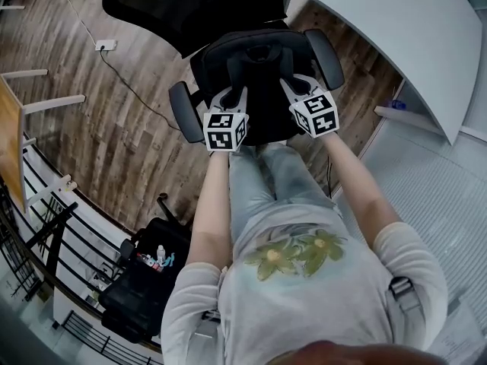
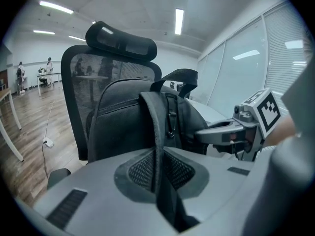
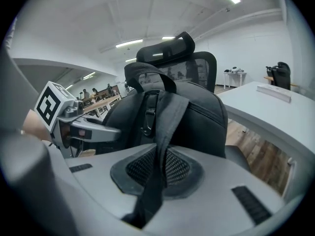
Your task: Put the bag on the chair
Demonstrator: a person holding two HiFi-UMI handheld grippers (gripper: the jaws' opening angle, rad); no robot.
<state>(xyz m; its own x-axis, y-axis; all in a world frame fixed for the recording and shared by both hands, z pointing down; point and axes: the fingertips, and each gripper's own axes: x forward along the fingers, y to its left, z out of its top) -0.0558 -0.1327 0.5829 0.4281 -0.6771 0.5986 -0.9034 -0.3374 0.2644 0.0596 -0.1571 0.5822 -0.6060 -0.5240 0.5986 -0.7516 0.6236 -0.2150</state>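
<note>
step in hand: lowering the bag point(image 2: 123, 117) onto the chair point(image 2: 120, 41).

left tool point(image 1: 230, 97): narrow, pinched on the left strap point(image 2: 156, 132), which runs straight down between its pads. right tool point(image 1: 298, 88): narrow too, clamped on the right strap point(image 3: 165, 127). both tools sit side by side, level with each other, just above the bag.

bag position: between the two armrests, over the seat, its back panel close to the mesh backrest. i cannot tell whether its base bears on the seat yet.

to do it well, my judgement: keep both tools level so the bag does not tip sideways. bring it down until the straps go slack, then let go. release both together; letting one go first would likely swing the bag toward an armrest. lean it slightly into the backrest so it stays upright.

bag appearance: dark grey backpack, soft fabric, rounded top with a carry loop, a clip hanging between the padded straps. looks fairly full and holds its shape.
</note>
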